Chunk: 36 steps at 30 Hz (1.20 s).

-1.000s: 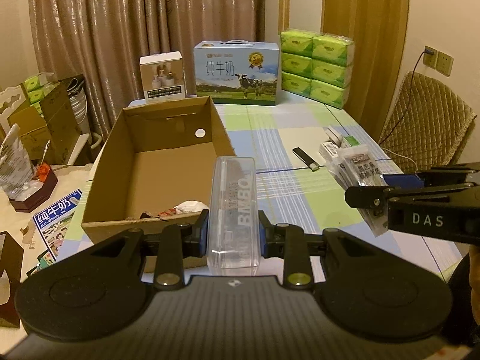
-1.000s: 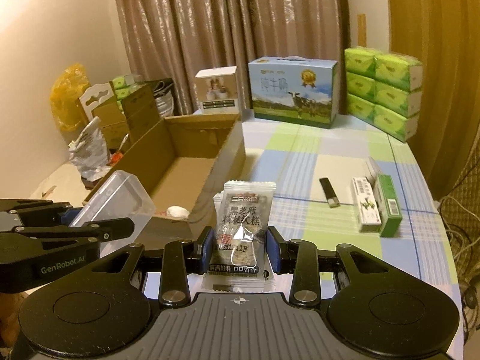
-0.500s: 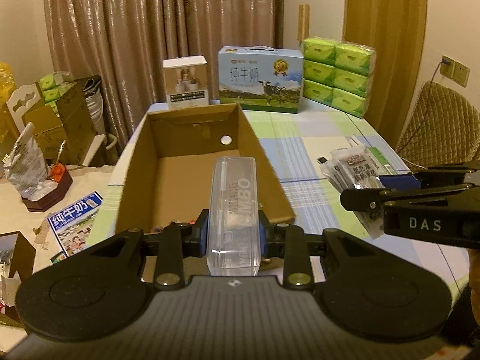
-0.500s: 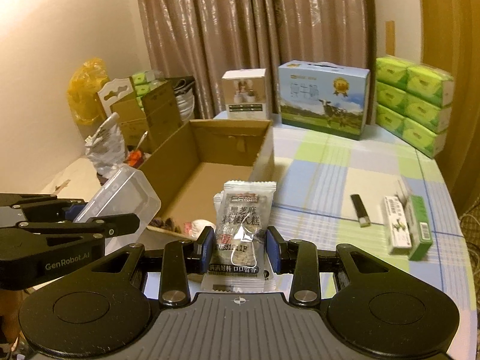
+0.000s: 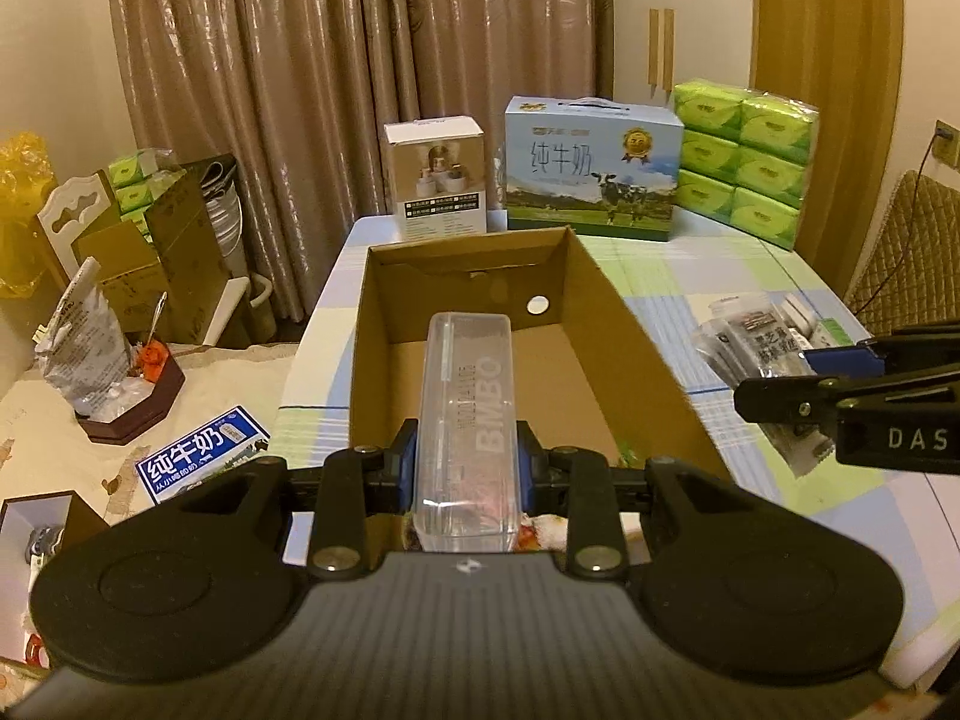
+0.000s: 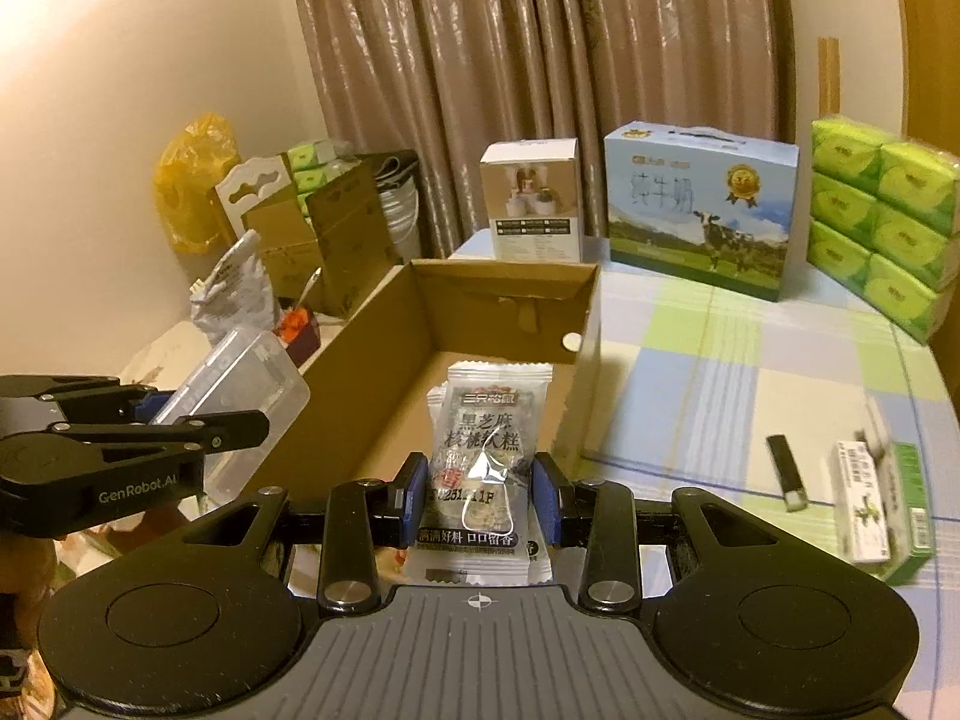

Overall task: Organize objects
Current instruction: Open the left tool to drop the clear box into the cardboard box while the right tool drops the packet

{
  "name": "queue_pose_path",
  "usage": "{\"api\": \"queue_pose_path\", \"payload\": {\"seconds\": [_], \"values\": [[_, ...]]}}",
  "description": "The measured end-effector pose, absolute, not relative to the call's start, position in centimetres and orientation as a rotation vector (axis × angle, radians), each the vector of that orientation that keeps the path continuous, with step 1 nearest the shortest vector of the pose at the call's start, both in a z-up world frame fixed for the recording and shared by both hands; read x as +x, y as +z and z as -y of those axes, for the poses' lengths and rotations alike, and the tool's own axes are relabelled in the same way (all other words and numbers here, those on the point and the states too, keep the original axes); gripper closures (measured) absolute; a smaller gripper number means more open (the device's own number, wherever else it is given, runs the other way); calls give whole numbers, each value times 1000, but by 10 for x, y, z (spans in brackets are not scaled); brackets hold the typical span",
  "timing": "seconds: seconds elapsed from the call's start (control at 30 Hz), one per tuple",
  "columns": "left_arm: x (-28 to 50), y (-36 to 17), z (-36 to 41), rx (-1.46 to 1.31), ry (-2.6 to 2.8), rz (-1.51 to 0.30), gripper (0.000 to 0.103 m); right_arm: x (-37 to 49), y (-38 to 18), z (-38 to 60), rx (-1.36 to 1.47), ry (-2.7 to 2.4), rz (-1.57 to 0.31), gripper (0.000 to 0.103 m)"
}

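A clear rectangular plastic case (image 5: 467, 420) is clamped between the left gripper (image 5: 465, 468) fingers; a stack of silver sesame-cake snack packets (image 6: 483, 468) is pinched by the right gripper (image 6: 480, 492). Both are held over the near end of the open brown cardboard box (image 5: 630, 348) on the checked tabletop (image 6: 750, 372). Placing appears in hand; lowering inside the box, then release, is called for next.

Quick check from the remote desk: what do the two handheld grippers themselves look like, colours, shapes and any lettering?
Both are matte black. The left gripper and right gripper each have a ribbed dark grey body, two round disc-shaped housings, linkage arms with silver rivets, and blue pads on the fingers. Side on, white lettering reads "GenRobot.AI" on the left one and "DAS" on the right one. No cables or sleeves show.
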<state>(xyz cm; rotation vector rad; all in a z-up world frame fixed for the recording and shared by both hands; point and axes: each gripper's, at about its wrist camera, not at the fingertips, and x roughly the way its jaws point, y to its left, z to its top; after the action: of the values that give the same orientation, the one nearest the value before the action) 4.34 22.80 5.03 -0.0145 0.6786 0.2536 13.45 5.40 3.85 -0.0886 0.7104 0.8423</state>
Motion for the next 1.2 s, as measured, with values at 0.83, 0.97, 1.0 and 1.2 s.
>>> {"api": "queue_pose_path", "payload": {"seconds": [0.83, 0.97, 1.0, 1.2], "values": [[62, 25, -272, -110, 274, -691, 69, 164, 19, -81, -28, 859, -769, 69], [55, 28, -274, -120, 280, -680, 69, 164, 22, -79, -12, 863, -760, 69], [53, 28, -274, -121, 282, -678, 69, 163, 22, -76, -9, 861, -759, 69], [40, 34, -266, -135, 283, -658, 63, 148, 21, -44, 18, 830, -759, 68]]}}
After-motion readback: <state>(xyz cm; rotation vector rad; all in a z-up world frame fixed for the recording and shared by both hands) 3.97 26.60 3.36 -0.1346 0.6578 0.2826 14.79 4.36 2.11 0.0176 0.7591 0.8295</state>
